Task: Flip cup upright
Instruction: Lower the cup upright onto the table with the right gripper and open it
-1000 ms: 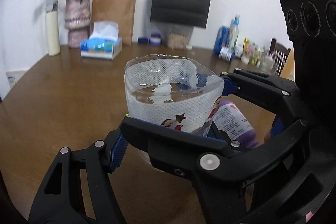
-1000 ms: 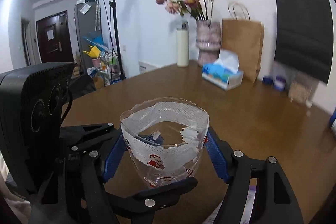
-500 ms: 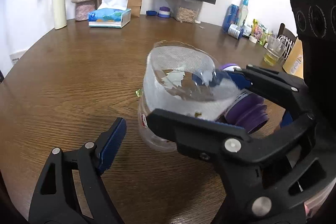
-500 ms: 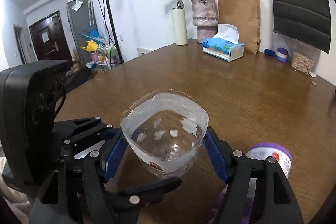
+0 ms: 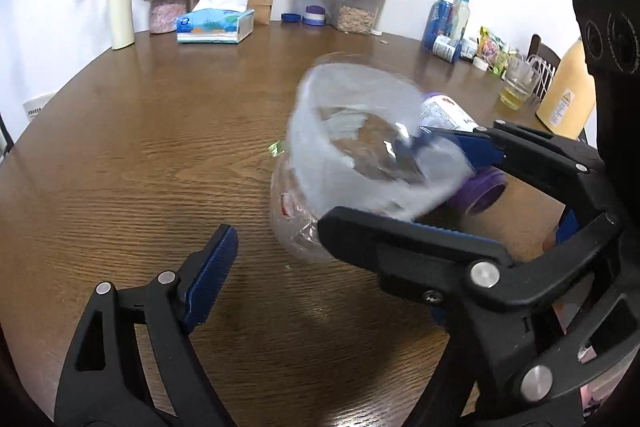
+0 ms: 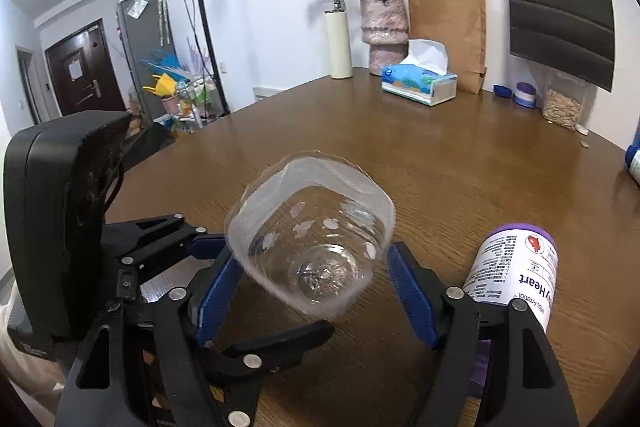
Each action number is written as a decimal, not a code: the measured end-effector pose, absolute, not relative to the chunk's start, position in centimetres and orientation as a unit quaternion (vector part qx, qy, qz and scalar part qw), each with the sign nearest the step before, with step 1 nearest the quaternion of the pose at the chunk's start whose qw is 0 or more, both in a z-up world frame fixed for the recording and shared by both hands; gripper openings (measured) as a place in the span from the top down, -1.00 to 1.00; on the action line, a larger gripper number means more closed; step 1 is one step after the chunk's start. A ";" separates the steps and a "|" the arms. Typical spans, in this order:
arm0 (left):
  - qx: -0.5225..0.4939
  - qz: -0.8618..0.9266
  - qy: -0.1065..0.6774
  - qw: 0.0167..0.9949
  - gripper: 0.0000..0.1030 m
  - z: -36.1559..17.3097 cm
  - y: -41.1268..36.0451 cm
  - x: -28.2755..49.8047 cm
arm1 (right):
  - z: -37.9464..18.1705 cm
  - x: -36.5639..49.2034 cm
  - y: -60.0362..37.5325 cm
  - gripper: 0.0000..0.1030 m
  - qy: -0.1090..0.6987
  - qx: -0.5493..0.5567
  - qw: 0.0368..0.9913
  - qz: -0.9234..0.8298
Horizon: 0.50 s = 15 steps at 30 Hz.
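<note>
A clear plastic cup with a white frosted band stands mouth up on the brown table, tilted and motion-blurred. My left gripper is open; its left pad is well clear of the cup and its right pad is at the cup's far side. In the right wrist view the cup sits between the blue pads of my right gripper, which is open, with small gaps on both sides.
A purple-capped bottle lies on the table just right of the cup. A tissue box, thermos, vase and paper bags line the far edge. Bottles and a glass stand at the far right.
Both grippers let go of the cup and opened. The cup came down onto the table and now leans. The left gripper drew back.
</note>
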<state>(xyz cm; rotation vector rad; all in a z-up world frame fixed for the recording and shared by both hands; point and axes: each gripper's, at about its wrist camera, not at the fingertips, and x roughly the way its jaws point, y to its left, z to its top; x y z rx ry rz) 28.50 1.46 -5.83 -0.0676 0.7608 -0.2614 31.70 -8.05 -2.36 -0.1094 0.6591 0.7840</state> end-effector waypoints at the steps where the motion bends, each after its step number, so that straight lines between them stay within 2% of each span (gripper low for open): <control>1: -0.038 -0.127 0.366 0.921 -0.58 -5.6 1.7 28.5 | -2.2 31.7 -8.1 -0.54 0.314 -0.049 0.871 0.376; 10: -0.059 -0.114 0.340 0.932 -0.60 -3.9 3.8 27.3 | -0.3 30.6 -9.8 -0.55 0.312 -0.035 0.882 0.351; 15: -0.056 -0.099 0.295 0.949 -0.65 -2.2 5.0 24.0 | 0.7 27.9 -13.4 -0.55 0.308 -0.031 0.902 0.301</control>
